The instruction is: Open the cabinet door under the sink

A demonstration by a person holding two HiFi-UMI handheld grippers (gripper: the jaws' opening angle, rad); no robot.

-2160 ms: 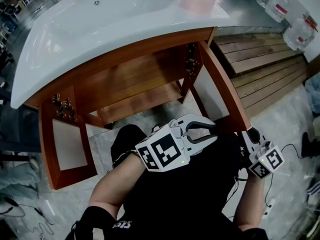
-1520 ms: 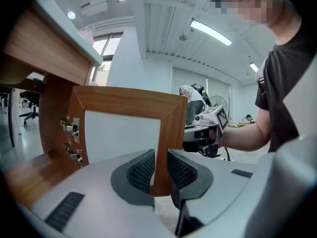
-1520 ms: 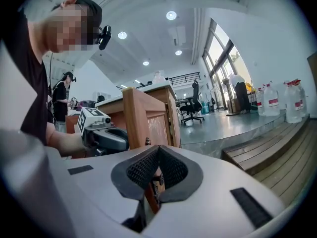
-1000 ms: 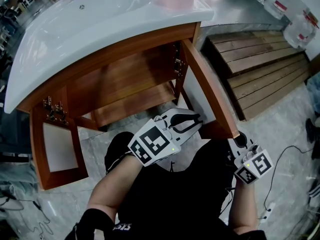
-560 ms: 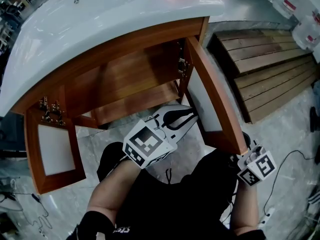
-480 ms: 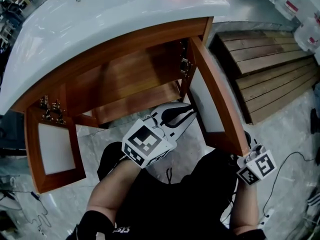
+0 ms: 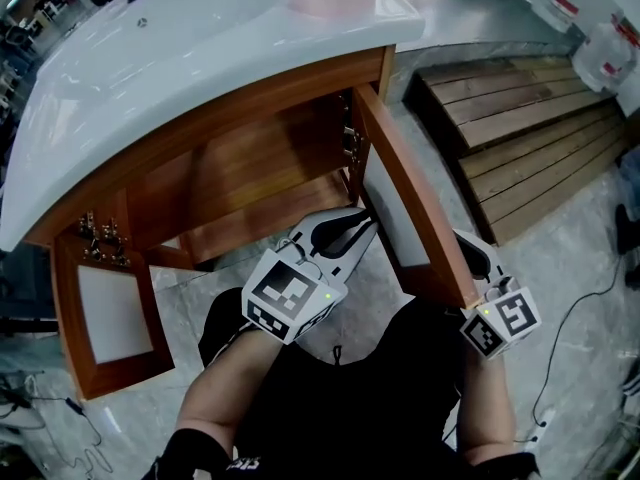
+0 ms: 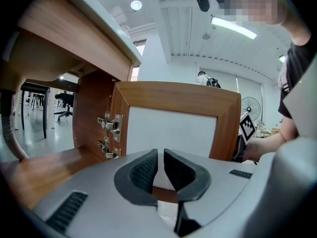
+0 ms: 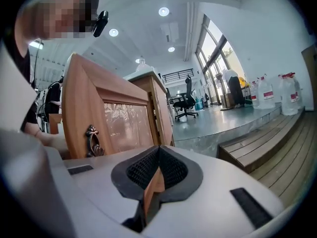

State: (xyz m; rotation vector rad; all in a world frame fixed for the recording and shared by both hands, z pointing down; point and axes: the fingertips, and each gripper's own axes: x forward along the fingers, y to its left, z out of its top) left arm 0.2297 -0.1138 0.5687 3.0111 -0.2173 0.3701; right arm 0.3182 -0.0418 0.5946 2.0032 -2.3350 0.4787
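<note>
Cabinet door (image 7: pixel 410 218) under the sink (image 7: pixel 200 48) stands swung wide open. We see left tool (image 8: pixel 161 155) narrow, jaws just closing, nothing between; right tool (image 9: pixel 158 152) closed tight beside door's free edge.

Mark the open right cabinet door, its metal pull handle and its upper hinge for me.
right cabinet door (image 7: pixel 420 208): head view, on the wooden top rail.
pull handle (image 9: pixel 91 131): right gripper view, on its upper metal mount.
upper hinge (image 8: pixel 110 123): left gripper view, on the metal hinge body.
</note>
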